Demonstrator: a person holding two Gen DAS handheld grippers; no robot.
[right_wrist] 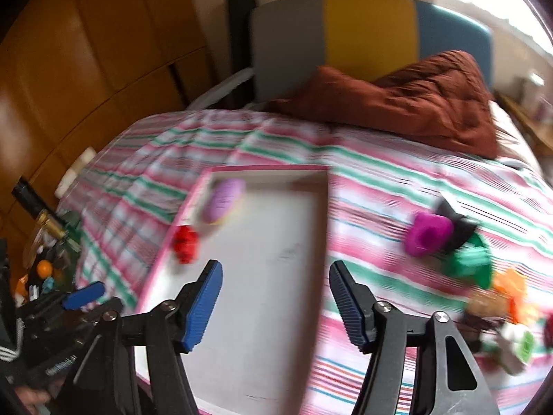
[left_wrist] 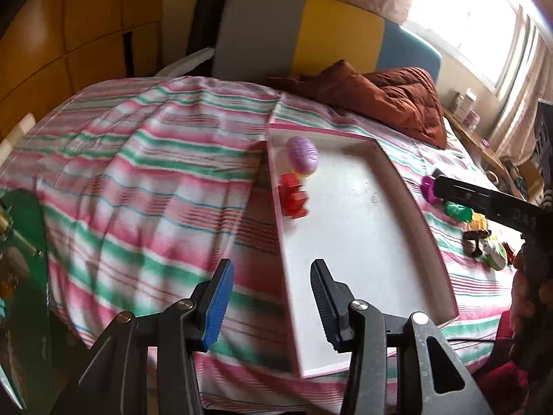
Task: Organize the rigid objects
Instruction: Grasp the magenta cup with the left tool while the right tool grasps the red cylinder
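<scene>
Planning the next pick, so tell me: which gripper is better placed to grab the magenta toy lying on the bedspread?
Right, probably. The magenta toy lies right of the tray, on the right gripper's side, and its jaws are open and empty. The left gripper hangs over the tray's left edge, farther away.
</scene>
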